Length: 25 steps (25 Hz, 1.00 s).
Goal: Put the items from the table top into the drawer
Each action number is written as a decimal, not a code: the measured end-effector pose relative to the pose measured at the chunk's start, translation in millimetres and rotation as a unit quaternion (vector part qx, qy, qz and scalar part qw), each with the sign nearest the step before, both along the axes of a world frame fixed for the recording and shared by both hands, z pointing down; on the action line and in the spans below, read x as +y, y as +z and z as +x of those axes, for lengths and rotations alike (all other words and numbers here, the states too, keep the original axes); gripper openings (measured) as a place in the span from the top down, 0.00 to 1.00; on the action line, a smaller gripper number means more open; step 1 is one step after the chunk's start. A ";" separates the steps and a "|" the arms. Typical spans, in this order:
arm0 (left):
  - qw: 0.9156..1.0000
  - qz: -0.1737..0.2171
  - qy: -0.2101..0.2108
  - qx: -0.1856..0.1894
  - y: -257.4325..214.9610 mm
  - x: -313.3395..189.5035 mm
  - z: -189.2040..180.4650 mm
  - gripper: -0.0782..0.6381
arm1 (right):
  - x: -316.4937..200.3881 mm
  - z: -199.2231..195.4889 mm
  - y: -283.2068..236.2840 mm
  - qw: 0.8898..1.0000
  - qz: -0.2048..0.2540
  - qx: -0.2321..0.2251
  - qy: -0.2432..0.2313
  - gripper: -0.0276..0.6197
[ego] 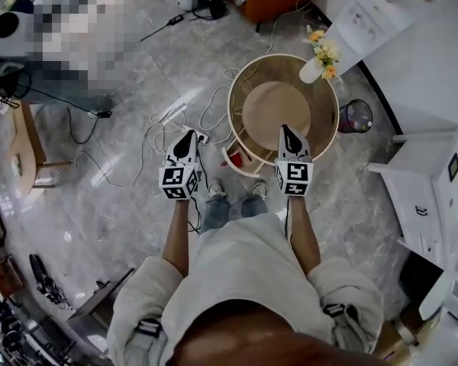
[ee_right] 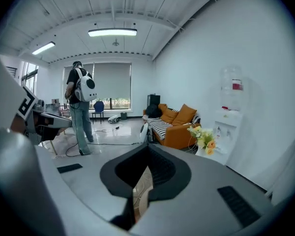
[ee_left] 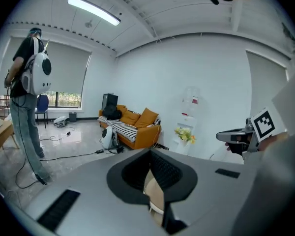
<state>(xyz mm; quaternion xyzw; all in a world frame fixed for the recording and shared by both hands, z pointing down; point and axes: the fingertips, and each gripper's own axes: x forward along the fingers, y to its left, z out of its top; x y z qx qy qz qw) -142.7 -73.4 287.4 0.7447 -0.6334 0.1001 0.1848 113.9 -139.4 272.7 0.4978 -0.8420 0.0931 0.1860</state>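
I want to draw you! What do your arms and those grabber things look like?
The left gripper and right gripper are both grey-white with black pointed jaws, and each carries a white cube printed with black square markers. The sleeves are cream.

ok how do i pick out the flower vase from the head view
Start at the round wooden table in the middle of the grey floor. At its far right edge sits a small white vase. Its yellow and orange flowers set it apart from the dark round bin on the floor nearby.
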 end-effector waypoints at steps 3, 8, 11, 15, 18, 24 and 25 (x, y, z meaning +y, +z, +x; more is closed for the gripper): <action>1.000 0.014 0.001 -0.012 -35.2 2.4 -3.3 0.87 | 3.8 19.2 -39.4 1.000 0.021 -0.001 0.012 0.92; 0.998 0.058 -0.018 -0.018 -96.5 -5.3 -17.9 0.87 | 8.8 48.0 -95.6 0.998 0.053 -0.010 0.039 0.92; 0.996 0.084 -0.026 -0.024 -128.7 -7.0 -28.0 0.87 | 15.9 67.5 -115.4 0.996 0.064 -0.015 0.057 0.92; 0.993 0.106 -0.025 -0.035 -154.5 -9.1 -36.8 0.87 | 11.4 85.6 -132.2 0.993 0.082 -0.011 0.079 0.92; 0.993 0.109 -0.028 -0.036 -160.3 -1.9 -39.5 0.87 | 8.5 95.2 -141.4 0.991 0.094 -0.013 0.091 0.92; 0.992 0.116 -0.025 -0.037 -167.9 -6.1 -42.5 0.87 | 1.4 102.0 -152.9 0.988 0.108 -0.018 0.106 0.92; 0.992 0.117 -0.025 -0.037 -169.5 -8.3 -41.7 0.87 | 0.5 103.0 -153.1 0.988 0.107 -0.018 0.107 0.92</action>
